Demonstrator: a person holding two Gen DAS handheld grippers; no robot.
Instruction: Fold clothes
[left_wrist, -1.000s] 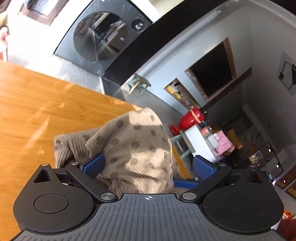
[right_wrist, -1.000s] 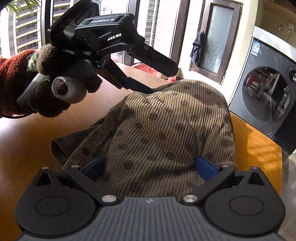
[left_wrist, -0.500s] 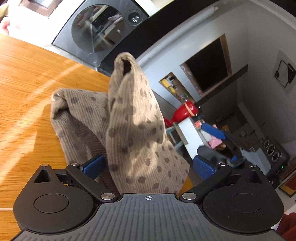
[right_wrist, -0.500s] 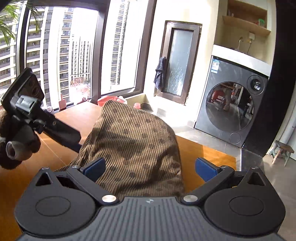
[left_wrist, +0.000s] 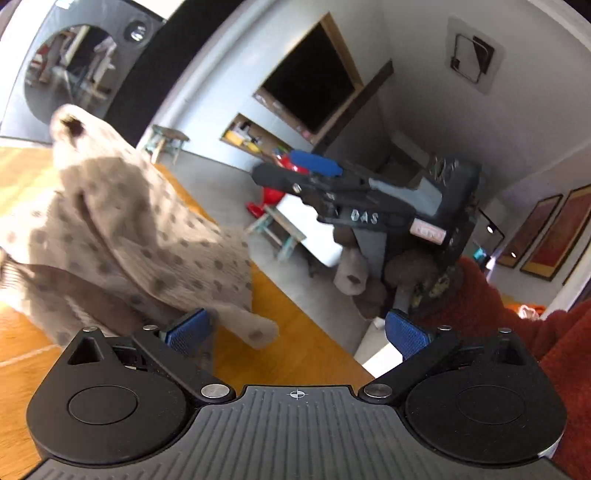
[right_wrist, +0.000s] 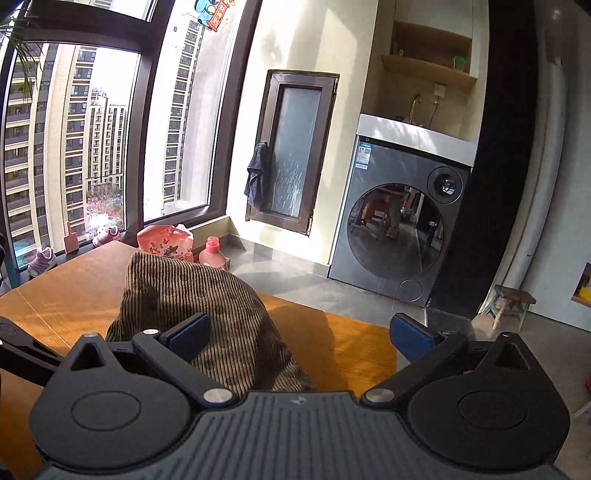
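While jaws gape, ribbed dotted cloth (left_wrist: 122, 236) bunched

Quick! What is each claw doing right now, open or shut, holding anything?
Left claw: open, holding nothing; the cloth only brushes its left finger.
Right claw: open, holding nothing; the cloth lies loose between its fingers.
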